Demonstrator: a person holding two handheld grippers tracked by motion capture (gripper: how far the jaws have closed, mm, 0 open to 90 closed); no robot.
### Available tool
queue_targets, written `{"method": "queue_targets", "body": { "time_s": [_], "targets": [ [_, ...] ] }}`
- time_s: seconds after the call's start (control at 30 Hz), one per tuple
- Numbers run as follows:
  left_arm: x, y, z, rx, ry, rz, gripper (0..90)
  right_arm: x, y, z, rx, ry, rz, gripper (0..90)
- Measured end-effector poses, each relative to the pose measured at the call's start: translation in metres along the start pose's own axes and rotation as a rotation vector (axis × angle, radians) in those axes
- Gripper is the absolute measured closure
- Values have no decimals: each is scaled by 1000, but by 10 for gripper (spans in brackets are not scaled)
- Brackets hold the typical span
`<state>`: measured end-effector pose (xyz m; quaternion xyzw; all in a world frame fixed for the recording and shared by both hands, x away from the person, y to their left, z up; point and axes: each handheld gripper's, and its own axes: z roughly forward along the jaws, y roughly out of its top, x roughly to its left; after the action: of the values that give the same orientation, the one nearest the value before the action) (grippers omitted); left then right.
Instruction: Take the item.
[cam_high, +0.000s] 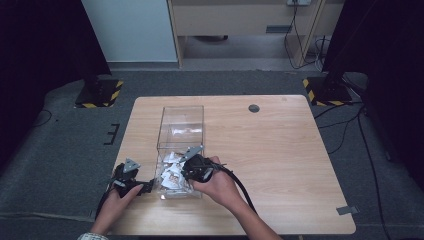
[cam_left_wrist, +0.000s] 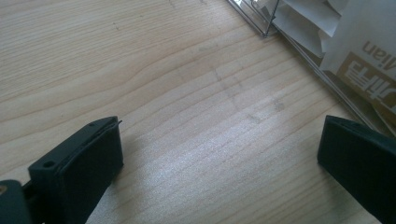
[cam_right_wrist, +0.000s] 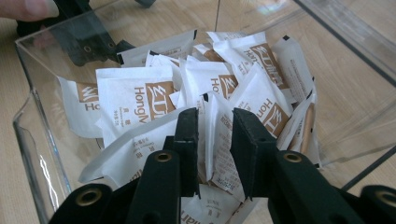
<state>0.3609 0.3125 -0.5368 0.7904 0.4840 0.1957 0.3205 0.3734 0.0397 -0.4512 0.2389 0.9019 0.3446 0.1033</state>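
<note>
A clear plastic box (cam_high: 181, 116) stands on the wooden table (cam_high: 280, 150), and a heap of white-and-brown sachets (cam_high: 172, 176) fills its near end. My right gripper (cam_right_wrist: 215, 144) reaches down into that heap. Its jaws stand a narrow gap apart, with one upright sachet (cam_right_wrist: 218, 135) between them; I see no firm pinch on it. In the high view the right gripper (cam_high: 176, 172) enters the box from the right. My left gripper (cam_left_wrist: 219, 158) rests open on the bare wood outside the box's near left corner (cam_left_wrist: 299, 46), with nothing between its jaws.
The box's far half (cam_high: 182, 125) holds few sachets. Through the box wall, the right gripper view shows the left gripper (cam_right_wrist: 88, 46) and a fingertip (cam_right_wrist: 28, 7). A round grommet (cam_high: 254, 108) sits at the table's far edge. Stand bases (cam_high: 327, 90) flank the table on the floor.
</note>
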Motion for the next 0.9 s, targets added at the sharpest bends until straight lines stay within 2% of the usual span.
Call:
{"method": "queue_targets", "body": {
  "time_s": [0.03, 0.1, 0.2, 0.57, 0.9],
  "targets": [
    [0, 0, 0, 0, 0, 0, 0, 0, 0, 0, 0, 0, 0, 732],
    [0, 0, 0, 0, 0, 0, 0, 0, -1, 1, 1, 11, 0, 816],
    [0, 0, 0, 0, 0, 0, 0, -1, 0, 0, -8, 6, -6, 882],
    [0, 0, 0, 0, 0, 0, 0, -4, 9, -22, -87, 11, 5, 891],
    [0, 0, 0, -2, -3, 0, 0, -4, 23, -41, -132, 8, 3, 891]
  ]
}}
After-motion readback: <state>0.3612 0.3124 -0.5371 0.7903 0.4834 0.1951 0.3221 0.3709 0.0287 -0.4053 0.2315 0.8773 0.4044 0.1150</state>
